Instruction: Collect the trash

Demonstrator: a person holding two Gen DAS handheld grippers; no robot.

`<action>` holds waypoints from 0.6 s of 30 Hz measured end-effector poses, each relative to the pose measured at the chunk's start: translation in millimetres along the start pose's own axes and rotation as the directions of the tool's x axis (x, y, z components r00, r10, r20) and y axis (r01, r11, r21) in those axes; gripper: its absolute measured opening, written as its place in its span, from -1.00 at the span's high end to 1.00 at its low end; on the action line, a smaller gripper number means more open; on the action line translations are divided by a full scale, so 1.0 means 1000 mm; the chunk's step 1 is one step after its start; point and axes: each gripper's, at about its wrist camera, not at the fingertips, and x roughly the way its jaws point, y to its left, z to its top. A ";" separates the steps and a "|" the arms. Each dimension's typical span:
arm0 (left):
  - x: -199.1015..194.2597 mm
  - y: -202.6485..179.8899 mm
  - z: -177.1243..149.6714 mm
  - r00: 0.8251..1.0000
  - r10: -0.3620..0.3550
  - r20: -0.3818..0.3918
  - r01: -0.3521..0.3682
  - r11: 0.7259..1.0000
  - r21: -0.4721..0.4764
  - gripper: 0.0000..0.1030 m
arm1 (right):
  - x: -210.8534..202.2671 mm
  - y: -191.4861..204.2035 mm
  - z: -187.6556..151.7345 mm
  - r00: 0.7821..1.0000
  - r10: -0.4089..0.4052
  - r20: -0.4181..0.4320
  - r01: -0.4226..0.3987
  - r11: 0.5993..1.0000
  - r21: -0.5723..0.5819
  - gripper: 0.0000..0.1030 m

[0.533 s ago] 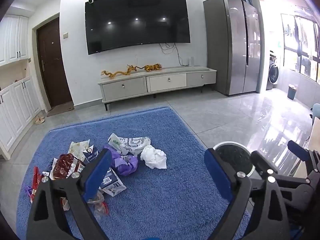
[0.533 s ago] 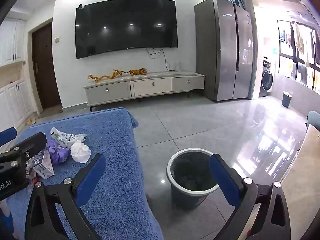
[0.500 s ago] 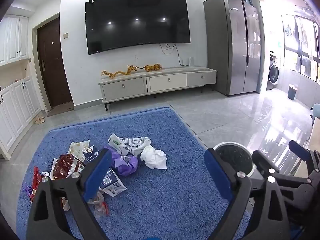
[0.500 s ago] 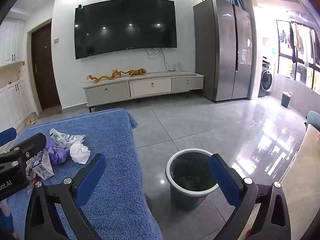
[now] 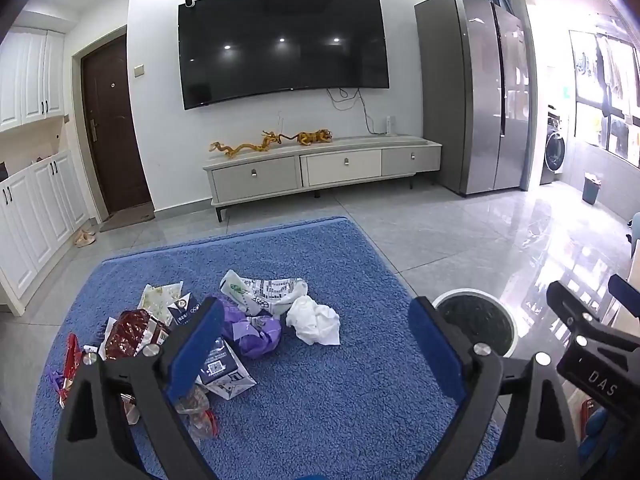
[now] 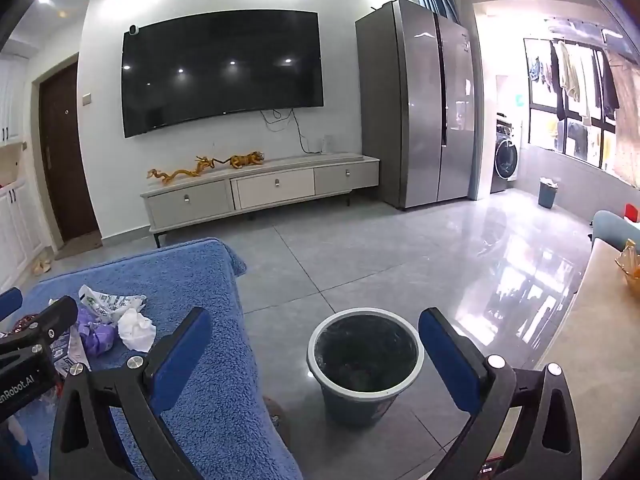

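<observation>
A pile of trash lies on a blue rug (image 5: 340, 400): a crumpled white tissue (image 5: 314, 319), a purple wad (image 5: 252, 330), a printed white bag (image 5: 264, 294), a dark red wrapper (image 5: 132, 332) and a small carton (image 5: 218, 368). My left gripper (image 5: 316, 352) is open and empty, above the rug just in front of the pile. A grey bin with a white rim (image 6: 366, 364) stands on the tile floor to the right of the rug; it also shows in the left wrist view (image 5: 476, 320). My right gripper (image 6: 316, 356) is open and empty, held above the bin.
A TV cabinet (image 5: 324, 168) stands against the far wall under a large TV (image 5: 280, 46). A steel fridge (image 5: 476, 92) is at the right. A second small bin (image 6: 547, 192) sits far right. A pale table edge (image 6: 592, 320) is at the right.
Both grippers stay open and almost still; the right wrist view has drifted slightly.
</observation>
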 end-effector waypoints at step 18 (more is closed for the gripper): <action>0.002 0.006 0.002 1.000 -0.005 0.000 0.005 1.000 -0.014 -0.81 | 0.000 0.006 -0.005 1.000 -0.012 0.014 0.012 0.999 -0.051 -1.00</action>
